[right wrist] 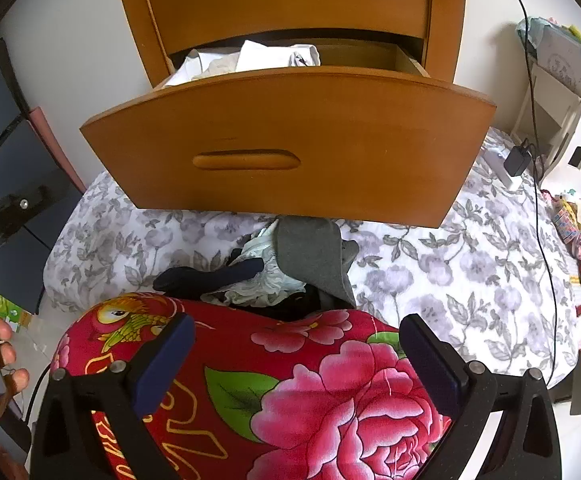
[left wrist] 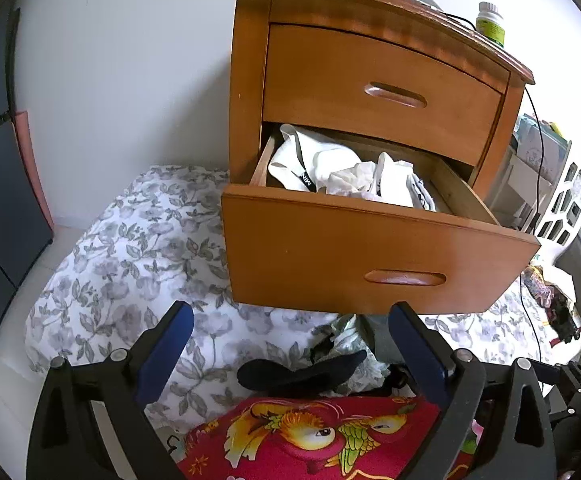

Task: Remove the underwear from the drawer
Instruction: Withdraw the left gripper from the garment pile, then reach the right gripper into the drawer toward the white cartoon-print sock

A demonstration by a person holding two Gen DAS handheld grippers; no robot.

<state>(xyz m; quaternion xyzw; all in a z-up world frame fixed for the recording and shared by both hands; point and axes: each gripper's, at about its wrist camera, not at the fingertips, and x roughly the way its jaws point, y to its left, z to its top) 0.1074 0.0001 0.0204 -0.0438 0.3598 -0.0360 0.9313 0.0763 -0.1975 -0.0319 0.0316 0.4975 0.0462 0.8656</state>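
Lower drawer open, both grippers empty, reach-in not yet started.

Left gripper [left wrist: 290,344] and right gripper [right wrist: 296,354] both spread wide, nothing between the jaws, both low in front of the drawer [left wrist: 370,248]. White underwear [left wrist: 330,168] is heaped in the drawer's left half, right half mostly bare wood. Best move, I judge: lift one gripper above the front panel, come down over the heap, pinch one raised fold or the black-lettered waistband [left wrist: 305,179], and lift straight up so the cloth clears the closed upper drawer [left wrist: 382,80]. Clothes pile [right wrist: 290,272] on the floral sheet [right wrist: 450,264] below is a likely drop spot.
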